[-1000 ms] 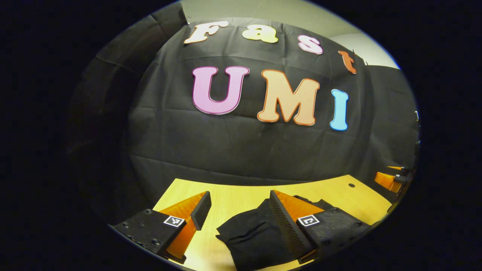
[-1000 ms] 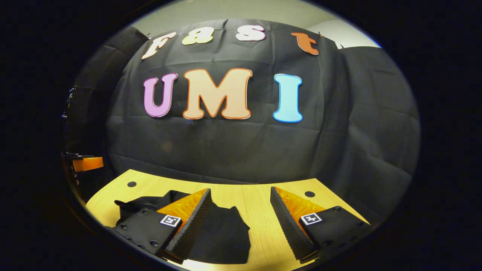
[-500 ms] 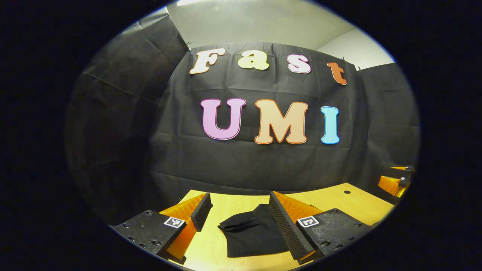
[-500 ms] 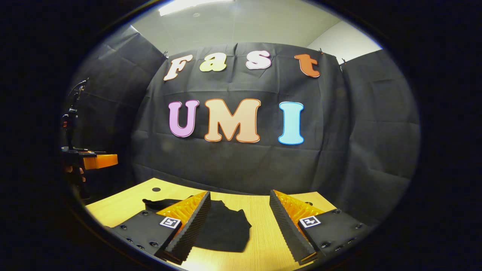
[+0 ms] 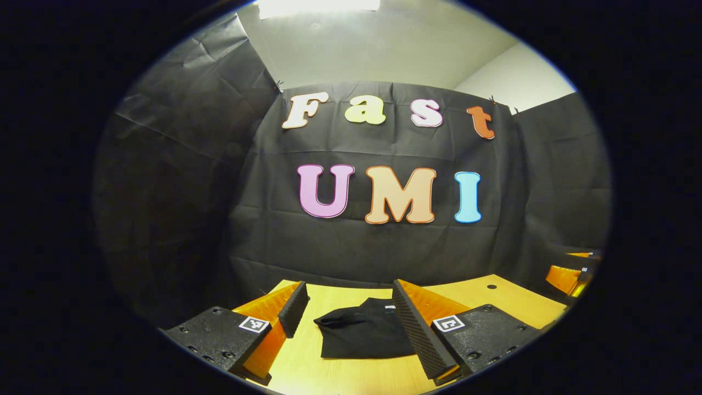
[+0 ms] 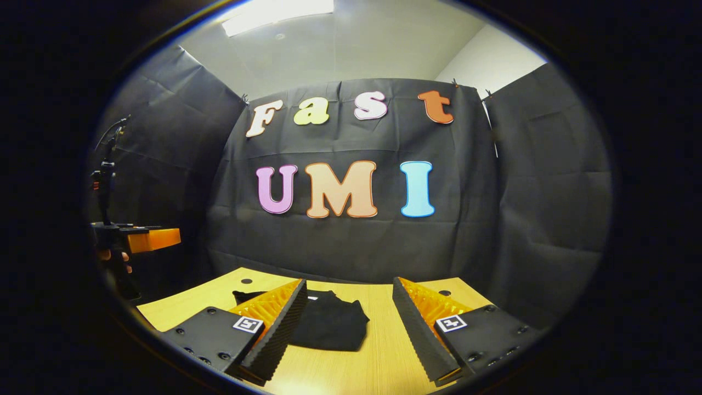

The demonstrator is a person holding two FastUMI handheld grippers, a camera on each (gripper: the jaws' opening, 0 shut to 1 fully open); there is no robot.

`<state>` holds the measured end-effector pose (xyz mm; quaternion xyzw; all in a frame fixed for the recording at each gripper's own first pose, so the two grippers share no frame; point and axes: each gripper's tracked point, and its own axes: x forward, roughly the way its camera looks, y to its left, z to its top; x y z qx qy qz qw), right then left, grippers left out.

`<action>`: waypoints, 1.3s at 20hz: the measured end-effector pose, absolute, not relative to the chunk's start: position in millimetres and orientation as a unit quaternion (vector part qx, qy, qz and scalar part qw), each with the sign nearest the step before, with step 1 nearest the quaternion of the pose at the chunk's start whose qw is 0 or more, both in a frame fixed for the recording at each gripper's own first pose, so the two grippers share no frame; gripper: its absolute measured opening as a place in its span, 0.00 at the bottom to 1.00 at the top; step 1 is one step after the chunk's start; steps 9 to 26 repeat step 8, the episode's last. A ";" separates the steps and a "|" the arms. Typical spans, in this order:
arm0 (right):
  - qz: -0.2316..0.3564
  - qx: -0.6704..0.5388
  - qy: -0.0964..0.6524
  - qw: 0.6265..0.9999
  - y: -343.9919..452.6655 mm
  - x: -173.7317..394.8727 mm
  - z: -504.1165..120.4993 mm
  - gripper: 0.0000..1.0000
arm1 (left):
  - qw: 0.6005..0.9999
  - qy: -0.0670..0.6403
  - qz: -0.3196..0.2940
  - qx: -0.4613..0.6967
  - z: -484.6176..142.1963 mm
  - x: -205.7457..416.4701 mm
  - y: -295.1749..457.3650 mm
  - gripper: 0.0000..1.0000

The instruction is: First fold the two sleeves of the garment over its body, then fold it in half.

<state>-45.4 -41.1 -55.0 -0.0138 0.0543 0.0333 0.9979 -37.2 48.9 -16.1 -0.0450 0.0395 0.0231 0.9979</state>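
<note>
Garment, black soft cloth folded into a compact, roughly rectangular bundle with rumpled edges, lies flat on the light wooden table with a fine straight grain; a small white tag sits at its far edge, too small to make out. In the left gripper view, going left to right, the left gripper stands wide apart and holds nothing: its left finger at 7 o'clock is a wedge with a ribbed pad on a black bolted mount bearing a square black-and-white marker, the garment lies between the fingers toward the right one, and the right finger at 5 o'clock partly covers the bundle's right edge. A small dark round hole marks the table at 4 o'clock. In the right gripper view, a hand at 9 o'clock grips the other tool's handle; the right gripper is also spread wide and empty, the garment lying just behind its left finger at 7 o'clock, apart from the right finger at 5 o'clock.
</note>
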 end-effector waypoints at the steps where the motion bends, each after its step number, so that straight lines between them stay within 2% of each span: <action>1: 0.034 -0.013 0.049 0.998 -41.4 -48.8 -50.3 0.98 | 0.998 0.040 0.024 -0.046 -13.8 -40.9 47.7 0.93; 26: 0.043 -0.015 0.042 0.998 -40.9 -63.7 -43.8 1.00 | 0.999 0.024 0.021 -0.044 2.5 -46.8 39.8 0.92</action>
